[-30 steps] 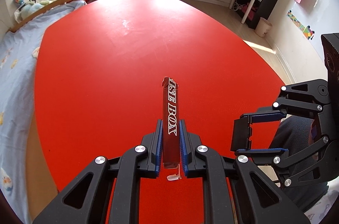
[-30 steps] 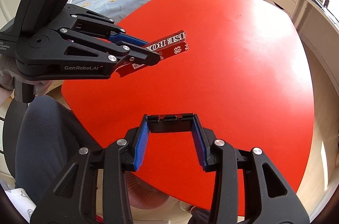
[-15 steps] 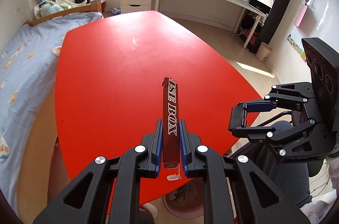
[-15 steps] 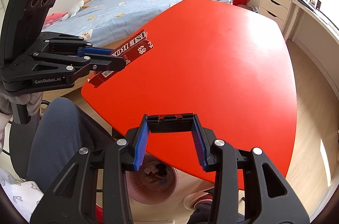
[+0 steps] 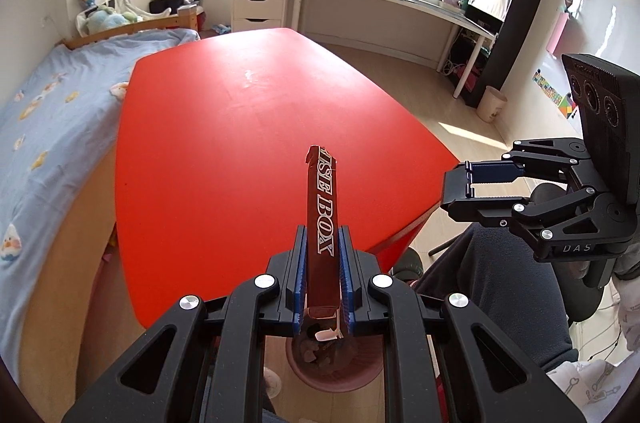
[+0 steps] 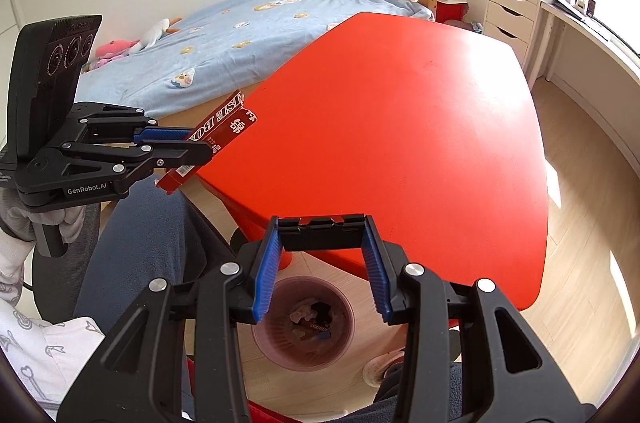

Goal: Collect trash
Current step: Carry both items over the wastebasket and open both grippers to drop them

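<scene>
Left tongs (image 5: 322, 277) pinch the red carton (image 5: 321, 219) edgewise near its lower end; light, stiff card, easily crushed; right tongs (image 6: 321, 265) gape empty

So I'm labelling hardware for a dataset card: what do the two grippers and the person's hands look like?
Both grippers are matte black linkage frames with silver rivets and ribbed blue pads on the fingers. The left gripper reads "GenRobot.AI" in white and carries a black module with three round lenses. The right gripper has a similar module and shows "DAS". The left hand wears a light grey glove.
</scene>
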